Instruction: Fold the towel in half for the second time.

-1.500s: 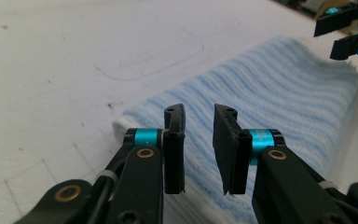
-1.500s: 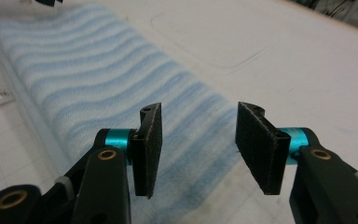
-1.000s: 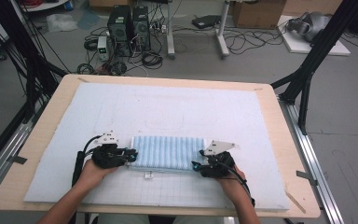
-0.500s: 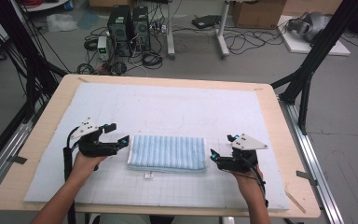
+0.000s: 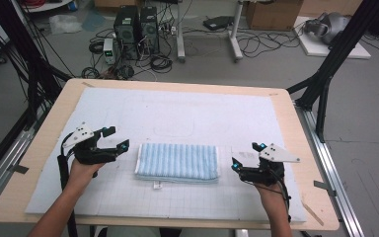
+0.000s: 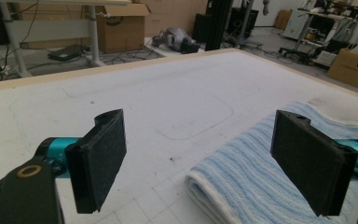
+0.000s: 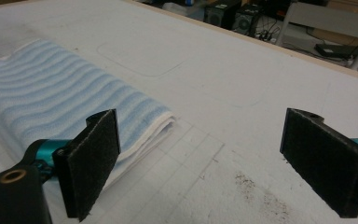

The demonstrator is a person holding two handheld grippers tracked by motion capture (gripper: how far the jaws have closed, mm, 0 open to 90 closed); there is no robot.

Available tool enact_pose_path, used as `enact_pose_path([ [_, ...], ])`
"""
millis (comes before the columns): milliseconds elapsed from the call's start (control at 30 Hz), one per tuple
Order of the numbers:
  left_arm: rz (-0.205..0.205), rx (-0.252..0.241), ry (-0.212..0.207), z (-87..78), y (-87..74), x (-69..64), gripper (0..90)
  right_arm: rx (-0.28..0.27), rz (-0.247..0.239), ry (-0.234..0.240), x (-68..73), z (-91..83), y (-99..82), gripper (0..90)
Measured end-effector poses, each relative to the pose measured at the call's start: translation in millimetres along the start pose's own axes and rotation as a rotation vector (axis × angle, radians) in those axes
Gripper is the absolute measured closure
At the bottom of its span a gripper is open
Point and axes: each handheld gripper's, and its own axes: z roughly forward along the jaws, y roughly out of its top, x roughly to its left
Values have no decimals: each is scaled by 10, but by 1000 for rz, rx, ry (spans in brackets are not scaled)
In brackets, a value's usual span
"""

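1. Both grippers stand off the folded towel [image 5: 176,162] in the high view, one at each short end. The left gripper [image 5: 120,139] hangs just beside the towel's left end, apart from it, jaws spread with nothing between them. The right gripper [image 5: 246,159] sits near the towel's right end, also apart, jaws wide and empty. Both pairs of jaws have just been opening, and no cloth lies between them. The towel, blue and white striped, lies flat on the white mat [image 5: 187,108] that covers the wooden table [image 5: 308,163], toward the person's side and about midway across. A small tag shows at its near edge.

2. Left gripper view: the left gripper [image 6: 198,158] has its two black pads spread wide, bare mat [image 6: 121,98] between them. The towel [image 6: 242,172] lies low at right, its folded white-edged corner reaching in between the pads but touching neither.

3. Right gripper view: the right gripper [image 7: 200,158] is likewise spread wide over mat [image 7: 242,93] printed with a grid. The towel [image 7: 51,102] lies at left, its folded end behind the left pad, clear of the jaws.
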Motion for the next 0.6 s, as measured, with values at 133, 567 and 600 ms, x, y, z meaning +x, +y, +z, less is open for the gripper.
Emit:
enact_pose_path([
  [133,6,-2,3,-19,2,-6,193,1,6,-15,-12,-25,-9,111],
  [567,8,5,9,-41,-12,-5,193,14,12,-24,-25,-16,-10,111],
  [600,8,5,10,-42,-13,-4,193,14,13,-24,-21,-15,-8,111],
])
